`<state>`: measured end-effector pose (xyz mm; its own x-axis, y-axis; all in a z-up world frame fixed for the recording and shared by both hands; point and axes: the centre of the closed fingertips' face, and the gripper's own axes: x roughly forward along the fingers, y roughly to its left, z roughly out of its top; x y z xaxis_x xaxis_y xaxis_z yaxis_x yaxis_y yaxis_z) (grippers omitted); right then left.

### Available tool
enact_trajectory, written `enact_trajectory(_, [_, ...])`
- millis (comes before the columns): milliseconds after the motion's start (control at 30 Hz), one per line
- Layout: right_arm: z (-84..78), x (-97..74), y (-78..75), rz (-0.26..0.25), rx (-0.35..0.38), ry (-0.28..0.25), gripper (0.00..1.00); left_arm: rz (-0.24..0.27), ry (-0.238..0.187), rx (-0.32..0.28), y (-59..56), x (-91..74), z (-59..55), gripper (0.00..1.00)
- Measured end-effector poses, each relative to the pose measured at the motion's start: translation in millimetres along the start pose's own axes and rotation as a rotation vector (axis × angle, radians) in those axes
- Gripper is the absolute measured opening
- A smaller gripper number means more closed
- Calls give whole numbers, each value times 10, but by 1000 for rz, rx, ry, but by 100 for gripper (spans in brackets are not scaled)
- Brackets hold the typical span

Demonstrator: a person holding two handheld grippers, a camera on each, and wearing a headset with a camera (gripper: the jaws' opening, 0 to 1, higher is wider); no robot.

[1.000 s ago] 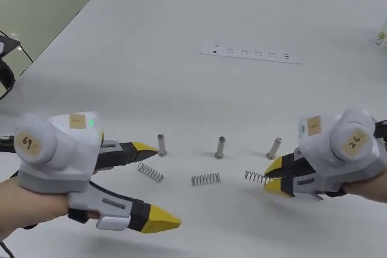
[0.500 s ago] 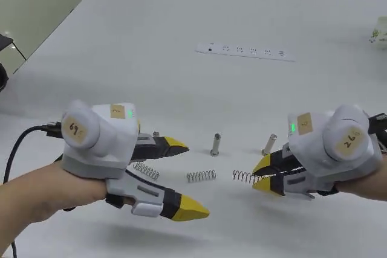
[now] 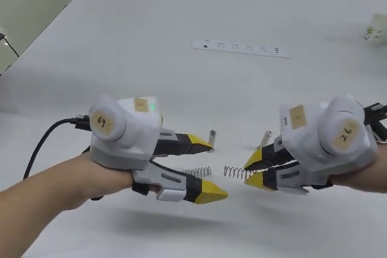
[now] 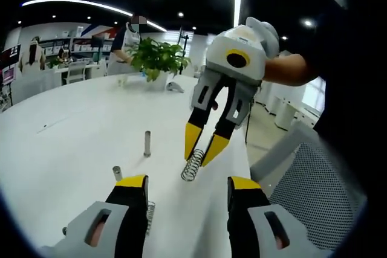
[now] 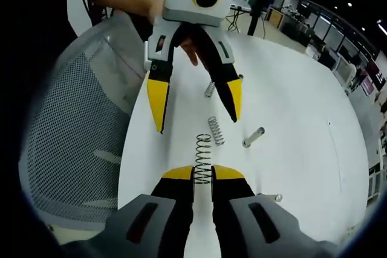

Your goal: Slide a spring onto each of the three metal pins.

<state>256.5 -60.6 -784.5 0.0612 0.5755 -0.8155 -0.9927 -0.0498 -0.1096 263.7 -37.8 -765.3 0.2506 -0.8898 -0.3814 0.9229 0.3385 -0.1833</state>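
Observation:
My right gripper [image 3: 249, 172] is shut on one end of a spring [image 3: 234, 172], which sticks out to the left, just above the table. In the right gripper view the held spring [image 5: 203, 155] rises from between my jaws [image 5: 204, 174]. My left gripper [image 3: 211, 170] is open and faces it, its jaws either side of a second spring [image 3: 198, 172] lying on the table. Two upright metal pins [image 3: 211, 136] [image 3: 265, 139] stand just behind the grippers. The left gripper view shows the right gripper [image 4: 204, 152] with its spring [image 4: 192, 166] and two pins [image 4: 147, 143] [image 4: 117, 173]. A third spring [image 5: 210, 89] lies beyond the left gripper [image 5: 196, 116].
A white power strip [image 3: 240, 47] lies further back on the white table [image 3: 151, 40]. A mesh chair [image 5: 78, 119] stands at the table's near edge. A potted plant [image 4: 156, 58] sits at the far end of the table.
My left gripper has moved right, over the left pin, toward the middle spring. The right gripper has shifted left with its spring, so both sets of tips now nearly face each other.

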Motion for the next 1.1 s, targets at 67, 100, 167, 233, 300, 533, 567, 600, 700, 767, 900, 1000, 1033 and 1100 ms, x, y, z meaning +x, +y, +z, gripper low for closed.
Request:
enact_trajectory(67, [18,-3,-1,0,-5,-1,8,-6,-13,-4,-5,25,22,45])
enact_trajectory(100, [25,-5,-1,0,-9,-1,8,-10,-18,-4,-10,34,29,43])
enact_trajectory(167, [43,-16,1,0,-11,-2,8,-14,-25,3,-9,54,35,38])
enact_trajectory(233, [61,-27,1,-1,-13,-7,8,-16,-36,5,-8,65,45,34])
enact_trajectory(300, [81,-41,9,1,-13,-12,8,-17,-44,4,-8,79,45,31])
enact_trajectory(533, [95,-68,29,6,-11,-23,8,-50,-66,18,-88,120,60,16])
enact_trajectory(567, [102,-69,32,8,-8,-27,8,-53,-66,17,-94,127,59,14])
enact_trajectory(600, [105,-69,35,9,-7,-28,8,-53,-66,18,-99,135,54,12])
enact_trajectory(700, [108,-66,53,16,-19,-25,8,-57,-64,35,-128,151,41,5])
enact_trajectory(767, [105,-65,60,19,-20,-27,8,-61,-67,31,-131,147,39,4])
enact_trajectory(900, [101,-62,77,25,-9,-37,8,-61,-68,37,-148,145,35,3])
enact_trajectory(1000, [101,-62,89,27,-10,-42,8,-65,-67,40,-167,138,36,2])
enact_trajectory(1033, [104,-63,90,28,-9,-43,8,-65,-67,42,-170,136,36,2])
enact_trajectory(1100, [106,-66,96,29,-6,-49,8,-68,-67,40,-180,131,39,2])
